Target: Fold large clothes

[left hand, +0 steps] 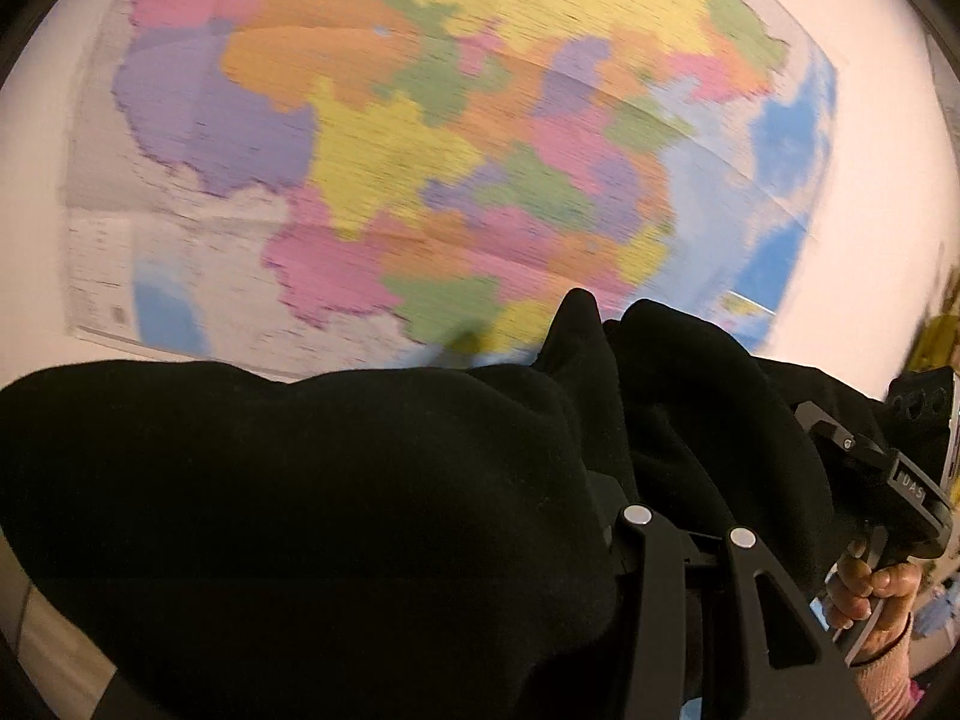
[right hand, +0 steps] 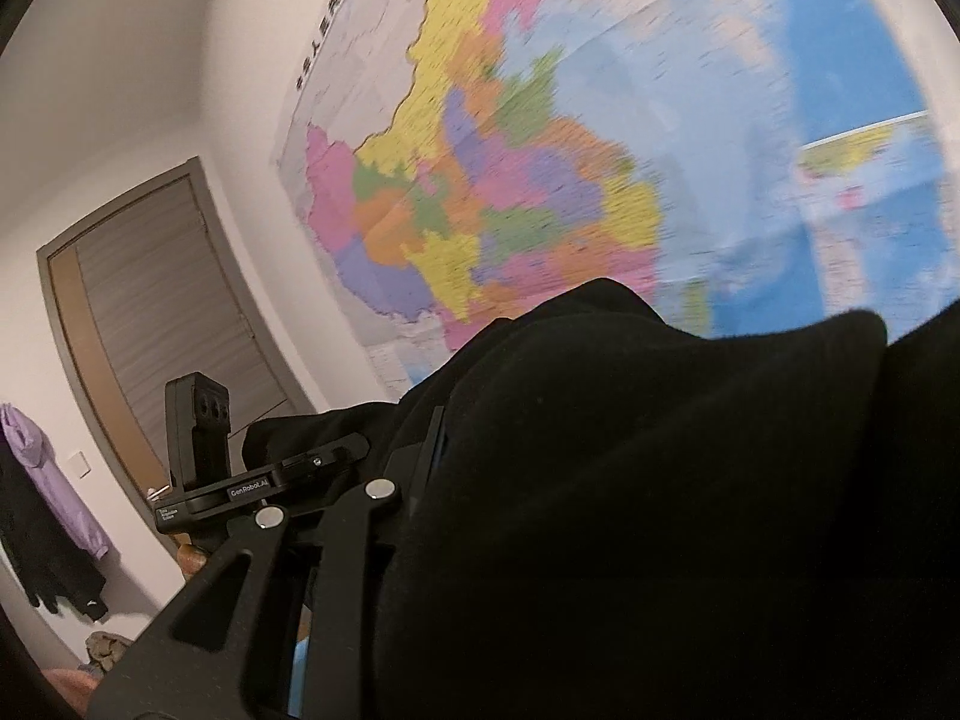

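Left gripper (left hand: 678,396) and right gripper (right hand: 432,420) raised, jaws buried under black garment (left hand: 300,510).

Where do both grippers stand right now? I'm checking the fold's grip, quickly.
Left gripper: shut on the black garment, bunched over its fingers.
Right gripper: shut on the same black garment, fingertips buried in cloth.
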`<state>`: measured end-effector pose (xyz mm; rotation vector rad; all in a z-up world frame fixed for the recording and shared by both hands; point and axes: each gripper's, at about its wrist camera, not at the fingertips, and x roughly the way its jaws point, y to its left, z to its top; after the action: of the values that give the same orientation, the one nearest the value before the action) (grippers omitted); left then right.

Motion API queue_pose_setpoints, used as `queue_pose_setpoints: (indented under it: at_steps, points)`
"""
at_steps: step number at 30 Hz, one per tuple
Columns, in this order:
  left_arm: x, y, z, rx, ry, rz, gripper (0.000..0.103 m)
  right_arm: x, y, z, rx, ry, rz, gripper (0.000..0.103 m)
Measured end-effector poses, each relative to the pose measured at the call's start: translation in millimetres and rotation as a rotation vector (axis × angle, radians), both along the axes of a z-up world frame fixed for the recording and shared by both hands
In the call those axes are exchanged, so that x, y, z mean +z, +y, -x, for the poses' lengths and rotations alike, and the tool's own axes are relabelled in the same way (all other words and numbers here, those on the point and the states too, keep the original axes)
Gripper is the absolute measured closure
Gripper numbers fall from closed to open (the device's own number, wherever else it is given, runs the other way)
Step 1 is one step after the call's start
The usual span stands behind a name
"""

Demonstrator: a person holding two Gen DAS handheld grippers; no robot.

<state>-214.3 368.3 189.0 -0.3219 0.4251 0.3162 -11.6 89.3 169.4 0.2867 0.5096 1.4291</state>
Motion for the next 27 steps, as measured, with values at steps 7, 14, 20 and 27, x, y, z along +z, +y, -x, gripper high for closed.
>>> queue_pose_setpoints:
  at_steps: [7, 14, 20, 27]
  points:
    - [1, 49, 17, 0.113, 0.005, -0.024, 0.058, -2, 65, 7, 0.076, -0.007, 0.014, 0.079]
    - [2, 95, 27, 0.216, 0.003, -0.041, 0.058, -4, 116, 18, 0.125, -0.044, 0.02, 0.079]
    - [2, 130, 19, 0.285, 0.019, -0.09, 0.058, -2, 157, 22, 0.139, -0.09, 0.011, 0.079]
    - [-20, 182, 33, 0.361, -0.022, -0.069, 0.058, -27, 205, 51, 0.163, -0.252, 0.04, 0.079]
